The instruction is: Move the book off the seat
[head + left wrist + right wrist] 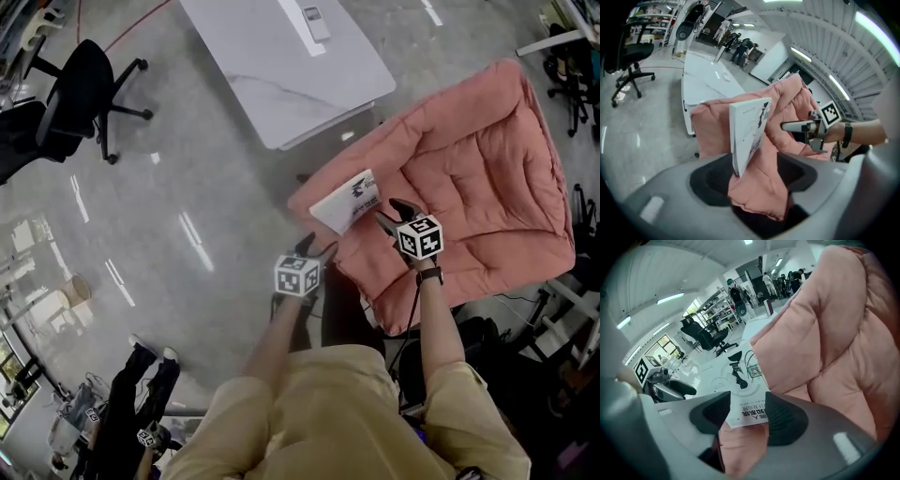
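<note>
The head view looks steeply down from above the person (328,412) onto the padded pink fabric seat (487,178) and glossy grey floor (187,187). The left gripper view sits close at the seat's corner, facing the white marble-topped table (708,79). The right gripper view looks back from the opposite side. All share the thin white paperback book (347,200).

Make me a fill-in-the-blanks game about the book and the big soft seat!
1. The book lies near the edge of a padded seat whose colour is ____.
2. The left gripper and the right gripper both have their jaws ____.
3. The office chair on wheels is coloured ____.

Missing words: pink; open; black.
</note>
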Demonstrator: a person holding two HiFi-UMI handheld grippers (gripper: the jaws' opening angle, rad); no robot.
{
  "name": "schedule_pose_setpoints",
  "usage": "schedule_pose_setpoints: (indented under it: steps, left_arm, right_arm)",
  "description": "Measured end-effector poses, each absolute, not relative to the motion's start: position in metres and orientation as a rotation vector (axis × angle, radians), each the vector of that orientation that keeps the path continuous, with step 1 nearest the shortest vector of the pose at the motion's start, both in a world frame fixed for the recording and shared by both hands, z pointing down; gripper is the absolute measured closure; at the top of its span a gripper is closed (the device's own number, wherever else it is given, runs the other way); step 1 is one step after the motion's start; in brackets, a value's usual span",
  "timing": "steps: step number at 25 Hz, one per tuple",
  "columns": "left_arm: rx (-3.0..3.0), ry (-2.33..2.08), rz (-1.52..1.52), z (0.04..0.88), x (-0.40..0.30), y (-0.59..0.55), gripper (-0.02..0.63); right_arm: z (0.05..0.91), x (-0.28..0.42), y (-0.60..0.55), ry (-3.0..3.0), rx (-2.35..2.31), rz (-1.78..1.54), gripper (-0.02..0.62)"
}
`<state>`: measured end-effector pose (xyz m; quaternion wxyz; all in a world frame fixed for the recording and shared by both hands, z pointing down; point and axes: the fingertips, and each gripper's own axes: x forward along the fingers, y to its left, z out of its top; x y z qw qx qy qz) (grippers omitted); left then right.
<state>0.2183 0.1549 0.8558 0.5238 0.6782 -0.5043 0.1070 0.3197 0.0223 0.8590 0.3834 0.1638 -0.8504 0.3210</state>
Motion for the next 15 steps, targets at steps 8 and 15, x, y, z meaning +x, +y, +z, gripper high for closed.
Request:
schedule_pose_setpoints:
  steps: [8,15]
  left_arm:
    - [1.545,-1.258,0.208,0.909,0.216,0.125,0.314]
    - [1.518,-1.308,0.208,0.933,0.209,0.111,0.359]
  right_arm:
    - [0.922,0.307,0.002,-2.129,0.26,0.716,0.342]
    - [0.953,0.3,-0.001,-2.117,0.188,0.641,0.344]
